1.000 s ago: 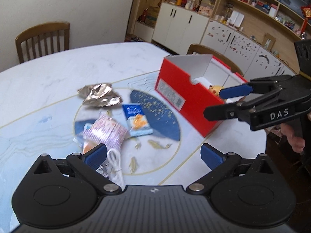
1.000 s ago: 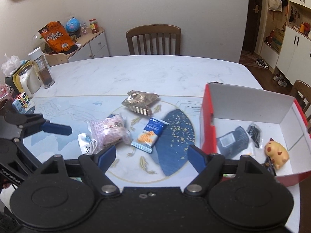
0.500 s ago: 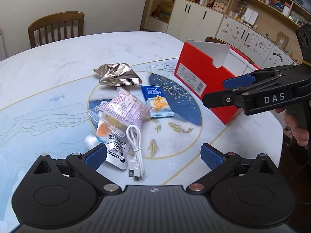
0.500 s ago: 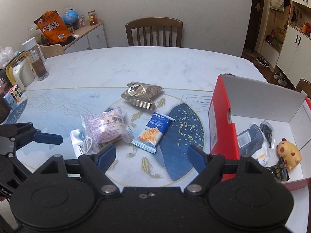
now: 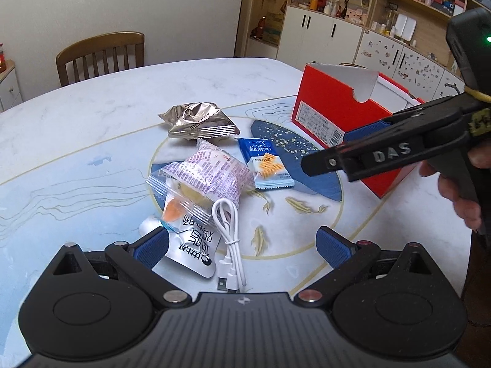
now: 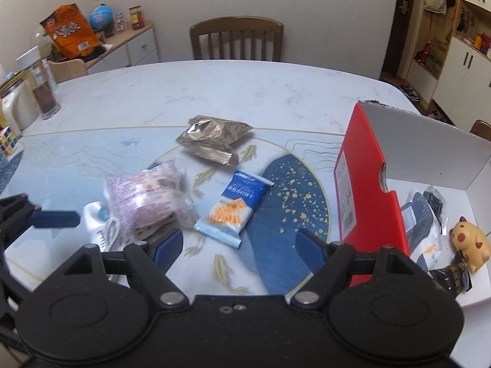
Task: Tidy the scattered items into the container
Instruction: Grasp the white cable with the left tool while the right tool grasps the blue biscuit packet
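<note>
Red box (image 6: 368, 184) holds some items while both grippers, left (image 5: 242, 242) and right (image 6: 239, 242), jaws apart and empty, have dropped toward snack packets (image 6: 233, 208) beside it.

On the table (image 6: 214, 92), the box (image 6: 365, 190) is set at the right, with a cat figurine (image 6: 469, 242) inside. Left of it lies a cracker packet (image 6: 233, 208); a foil bag (image 6: 211, 141) lies farther back, a cable (image 5: 228, 239) nearest.

Crinkled metallic foil packet (image 5: 201, 120), glossy plastic snack wrappers (image 5: 211, 174), matt red cardboard box (image 5: 334, 116), polished marble-look table (image 5: 92, 116)
</note>
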The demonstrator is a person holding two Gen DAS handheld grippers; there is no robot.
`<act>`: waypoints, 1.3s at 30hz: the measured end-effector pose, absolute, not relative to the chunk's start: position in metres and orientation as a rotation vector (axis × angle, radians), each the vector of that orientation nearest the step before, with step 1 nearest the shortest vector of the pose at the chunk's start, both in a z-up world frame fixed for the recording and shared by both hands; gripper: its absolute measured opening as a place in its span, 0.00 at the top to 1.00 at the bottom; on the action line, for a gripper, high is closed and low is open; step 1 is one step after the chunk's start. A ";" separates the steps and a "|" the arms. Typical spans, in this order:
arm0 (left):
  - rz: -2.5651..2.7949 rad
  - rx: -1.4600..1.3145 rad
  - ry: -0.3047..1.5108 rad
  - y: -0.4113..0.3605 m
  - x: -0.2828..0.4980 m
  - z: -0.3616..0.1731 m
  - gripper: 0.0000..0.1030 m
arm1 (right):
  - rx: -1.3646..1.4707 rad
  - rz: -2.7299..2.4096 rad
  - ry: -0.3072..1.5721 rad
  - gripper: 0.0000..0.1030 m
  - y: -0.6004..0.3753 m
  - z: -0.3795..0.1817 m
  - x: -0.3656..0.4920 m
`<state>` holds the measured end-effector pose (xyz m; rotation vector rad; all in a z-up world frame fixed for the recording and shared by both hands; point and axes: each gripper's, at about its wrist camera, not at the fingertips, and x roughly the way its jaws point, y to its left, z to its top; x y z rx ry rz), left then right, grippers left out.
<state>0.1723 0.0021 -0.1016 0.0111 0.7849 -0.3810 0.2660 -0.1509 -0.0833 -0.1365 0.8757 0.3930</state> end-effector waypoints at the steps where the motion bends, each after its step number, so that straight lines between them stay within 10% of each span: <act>1: -0.376 0.007 0.784 0.002 0.173 -0.103 0.01 | -0.138 0.381 0.874 0.22 -0.150 -0.086 0.268; 22: -0.359 -0.032 0.775 0.003 0.178 -0.117 0.22 | -0.110 0.297 0.924 0.24 -0.127 -0.127 0.319; 39: -0.353 -0.032 0.783 0.008 0.181 -0.121 0.70 | -0.112 0.283 0.923 0.41 -0.114 -0.140 0.329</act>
